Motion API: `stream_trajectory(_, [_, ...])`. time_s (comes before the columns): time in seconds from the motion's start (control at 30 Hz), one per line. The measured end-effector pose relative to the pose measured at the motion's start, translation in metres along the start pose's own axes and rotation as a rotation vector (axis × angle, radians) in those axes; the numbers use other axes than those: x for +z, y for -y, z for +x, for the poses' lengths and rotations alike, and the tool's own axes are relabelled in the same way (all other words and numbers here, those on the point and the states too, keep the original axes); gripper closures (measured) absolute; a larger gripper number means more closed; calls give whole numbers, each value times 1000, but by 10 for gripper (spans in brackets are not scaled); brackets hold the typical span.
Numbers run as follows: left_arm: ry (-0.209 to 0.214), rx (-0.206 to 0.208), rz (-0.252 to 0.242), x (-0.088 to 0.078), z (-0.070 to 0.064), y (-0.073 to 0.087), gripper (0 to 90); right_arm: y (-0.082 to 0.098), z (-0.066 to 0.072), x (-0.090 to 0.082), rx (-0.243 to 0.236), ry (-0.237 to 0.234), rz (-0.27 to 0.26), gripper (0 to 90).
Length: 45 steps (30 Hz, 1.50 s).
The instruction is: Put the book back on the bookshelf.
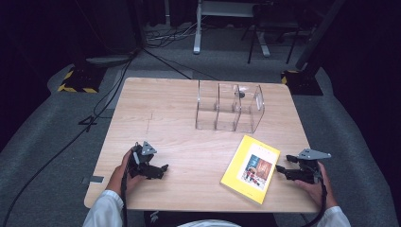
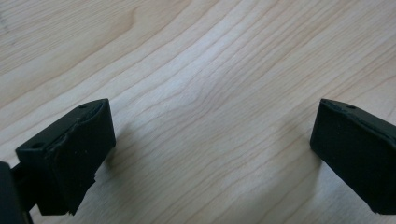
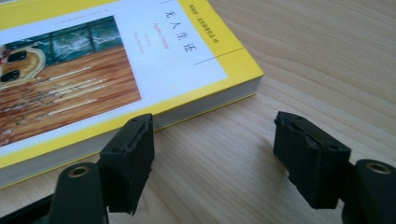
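**Right Gripper Lined Up on the Book's Edge**

While the yellow-covered paperback book [image 1: 250, 169] lay flat on the pale wooden table [image 1: 179, 118], just in front of the clear acrylic three-slot rack [image 1: 230, 107], the right gripper [image 1: 283, 169] hovered beside its right edge, jaws spread and empty. This looked like the approach before a pick-up. Next it would need one jaw slipped under the cover edge, then a firm pinch. The left gripper [image 1: 161, 169] rested well to the left of the book, jaws spread over bare wood. The rack's slots looked empty, apart from a small dark spot, too unclear to name.
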<state>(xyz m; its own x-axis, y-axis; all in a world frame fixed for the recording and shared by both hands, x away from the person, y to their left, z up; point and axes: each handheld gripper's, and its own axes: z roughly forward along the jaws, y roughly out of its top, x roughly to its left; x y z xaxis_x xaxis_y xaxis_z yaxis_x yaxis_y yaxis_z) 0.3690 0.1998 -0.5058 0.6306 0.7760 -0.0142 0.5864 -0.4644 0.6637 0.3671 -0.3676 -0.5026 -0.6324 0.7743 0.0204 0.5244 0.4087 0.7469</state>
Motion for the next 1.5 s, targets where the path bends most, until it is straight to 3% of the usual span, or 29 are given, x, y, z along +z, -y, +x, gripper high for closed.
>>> stream_trajectory(0.1, [14,31,4,1,-1,-2,7,0,2,0,-17,5,4,296])
stream_trajectory(0.17, [18,22,5,0,-3,-1,7,1,3,0,-40,-7,6,293])
stream_trajectory(0.27, [45,48,4,-2,-8,2,7,1,4,-2,-65,-33,12,290])
stream_trajectory(0.33, [51,55,1,-4,-13,5,7,0,11,-4,-117,-83,41,284])
stream_trajectory(0.5, [65,66,4,-6,-23,8,3,-4,23,-2,-171,-133,73,249])
stream_trajectory(0.8, [100,104,5,1,-40,0,3,-9,21,2,-170,-149,88,214])
stream_trajectory(1.1, [157,170,8,14,-65,-15,3,-22,37,17,-207,-179,85,246])
stream_trajectory(1.27, [180,199,7,22,-68,-24,3,-31,41,29,-209,-186,78,244])
stream_trajectory(1.5, [189,207,8,38,-65,-42,3,-41,42,35,-200,-165,98,276])
